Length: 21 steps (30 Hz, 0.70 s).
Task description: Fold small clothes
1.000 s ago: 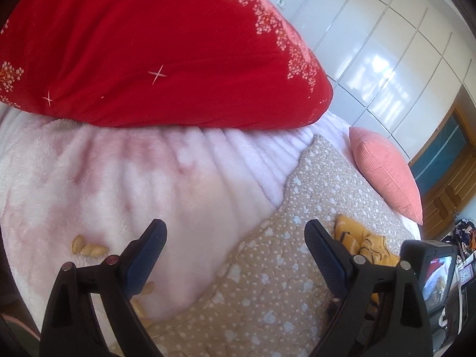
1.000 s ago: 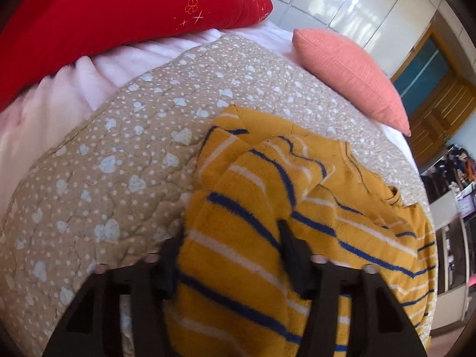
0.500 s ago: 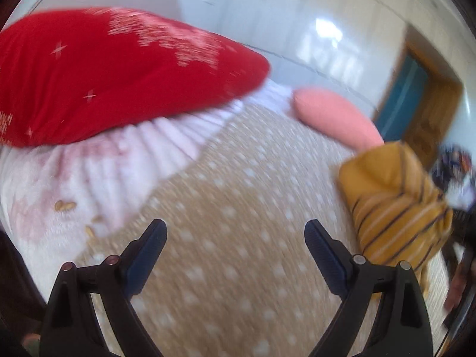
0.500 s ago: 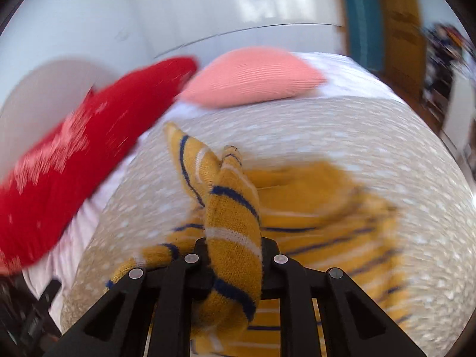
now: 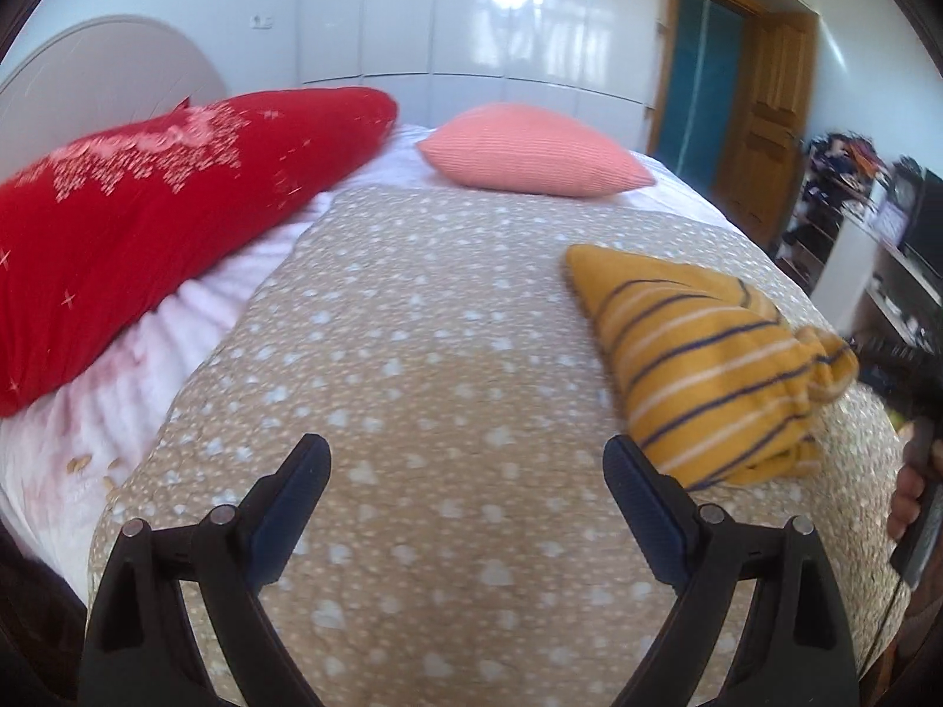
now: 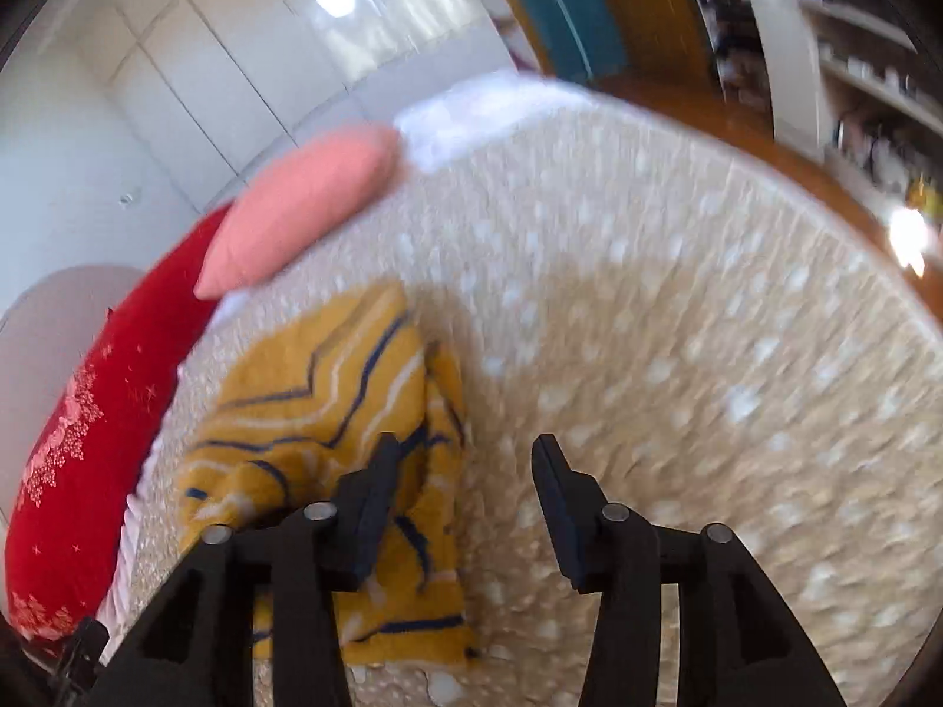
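Released since before, the sweater [image 6: 330, 412] lies left of the opening right tool [image 6: 462, 471] (nothing between); left tool [image 5: 465, 471] wide.

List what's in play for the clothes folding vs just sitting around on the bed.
In play:
- yellow striped sweater, bunched on the dotted quilt
- right gripper, jaws opening, nothing between them
- left gripper, open, empty

Just lying about:
- red pillow
- pink cushion
- pink fleece blanket
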{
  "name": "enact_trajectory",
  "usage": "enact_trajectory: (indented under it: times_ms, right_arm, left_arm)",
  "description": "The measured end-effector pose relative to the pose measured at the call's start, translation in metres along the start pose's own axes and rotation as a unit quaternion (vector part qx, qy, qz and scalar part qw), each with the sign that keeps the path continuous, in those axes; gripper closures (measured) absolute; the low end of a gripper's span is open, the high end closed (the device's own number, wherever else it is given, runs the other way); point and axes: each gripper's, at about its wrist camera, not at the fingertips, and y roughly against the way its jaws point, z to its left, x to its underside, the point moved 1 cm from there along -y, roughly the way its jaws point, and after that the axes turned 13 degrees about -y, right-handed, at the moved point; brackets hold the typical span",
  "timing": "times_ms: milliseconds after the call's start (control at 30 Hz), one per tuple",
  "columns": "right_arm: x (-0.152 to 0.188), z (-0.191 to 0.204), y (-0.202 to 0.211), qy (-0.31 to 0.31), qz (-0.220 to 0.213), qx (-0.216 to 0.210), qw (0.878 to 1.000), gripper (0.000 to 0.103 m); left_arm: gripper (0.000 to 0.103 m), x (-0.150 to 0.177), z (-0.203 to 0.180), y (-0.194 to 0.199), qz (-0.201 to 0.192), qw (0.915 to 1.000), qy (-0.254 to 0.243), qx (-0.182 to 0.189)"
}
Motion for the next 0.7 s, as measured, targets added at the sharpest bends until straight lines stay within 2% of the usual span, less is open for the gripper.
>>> enact_trajectory:
  times_ms: [67,133,167,233,267,300,333,400,467,533,600,700]
  right_arm:
    - [0.004,0.020,0.015,0.036,-0.003,-0.041,0.998,0.054]
    - [0.012,0.035,0.015,0.071,0.013,-0.069,0.995,0.042]
    - [0.017,0.038,0.011,0.090,0.025,-0.069,0.993,0.033]
    - [0.031,0.048,-0.012,0.123,0.060,-0.047,0.989,0.033]
    - [0.038,0.048,-0.026,0.134,0.086,-0.038,0.987,0.061]
    - [0.043,0.043,-0.039,0.134,0.123,-0.041,0.983,0.100]
    - [0.046,0.032,-0.042,0.118,0.139,-0.045,0.982,0.099]
    - [0.042,0.008,-0.034,0.084,0.138,-0.047,0.986,0.100]
    - [0.041,-0.018,-0.027,0.063,0.135,-0.036,0.988,0.100]
    - [0.038,-0.042,-0.034,0.040,0.149,-0.024,0.988,0.100]
    - [0.039,-0.052,-0.037,0.030,0.159,-0.027,0.986,0.100]
    - [0.039,-0.043,-0.035,0.050,0.153,-0.030,0.987,0.098]
  left_arm:
    - [0.010,-0.001,-0.009,0.000,0.003,1.0000,-0.006,0.005]
    - [0.010,-0.001,-0.018,-0.001,0.010,0.9999,-0.007,0.012]
    - [0.010,-0.001,-0.021,0.000,0.013,0.9998,-0.006,0.017]
    - [0.010,-0.002,-0.025,0.002,0.014,0.9996,-0.005,0.024]
    - [0.010,-0.004,-0.027,0.004,0.013,0.9996,-0.006,0.026]
    - [0.010,-0.005,-0.029,0.006,0.012,0.9995,-0.008,0.029]
    - [0.010,-0.007,-0.030,0.006,0.010,0.9994,-0.010,0.030]
    - [0.010,-0.012,-0.031,0.007,0.007,0.9993,-0.017,0.033]
    - [0.010,-0.017,-0.033,0.003,0.009,0.9989,-0.019,0.041]
    - [0.010,-0.021,-0.039,-0.007,0.021,0.9979,-0.017,0.058]
    - [0.010,-0.030,-0.053,-0.023,0.035,0.9946,-0.014,0.097]
    - [0.010,-0.042,-0.071,-0.041,0.040,0.9919,-0.016,0.119]
